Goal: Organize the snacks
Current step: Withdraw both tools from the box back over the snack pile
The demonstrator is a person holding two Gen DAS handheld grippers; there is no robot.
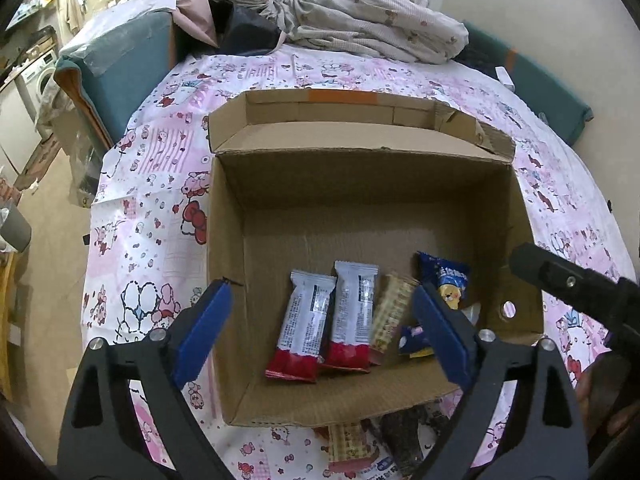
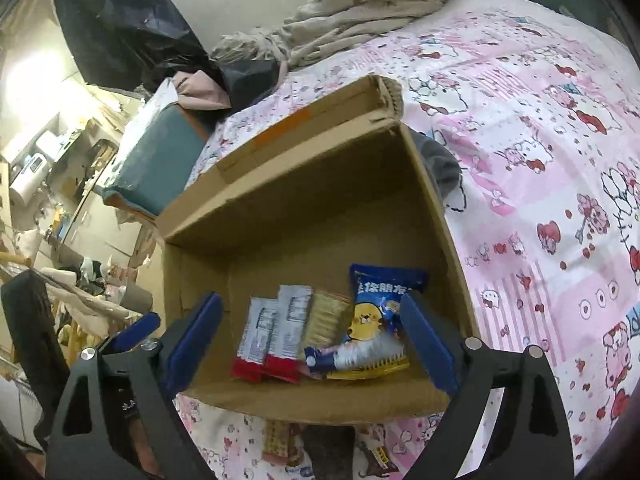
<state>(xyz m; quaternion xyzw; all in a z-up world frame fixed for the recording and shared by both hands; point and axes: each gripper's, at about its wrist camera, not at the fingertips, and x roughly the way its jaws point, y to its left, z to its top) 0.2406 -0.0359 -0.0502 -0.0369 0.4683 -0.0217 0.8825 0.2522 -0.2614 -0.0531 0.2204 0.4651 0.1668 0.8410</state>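
1. A cardboard box [image 1: 360, 184] is being kept open on a pink cartoon-print sheet [image 1: 160, 184], with a crumpled blanket [image 1: 372, 20] lying beyond it.
2. Two grey-and-red bars [image 1: 312, 328] are lying side by side on the box floor, a checked wafer pack [image 1: 390, 312] just beside them and a blue cartoon bag [image 2: 380, 320] nearest the right wall.
3. The left gripper [image 1: 320, 320] is being held above the box with its blue pads spread wide, nothing between them.
4. The right gripper [image 2: 312, 332] is likewise being held spread and empty over the box's near edge.
5. More snack packs [image 1: 348, 444] are lying on the sheet in front of the box.
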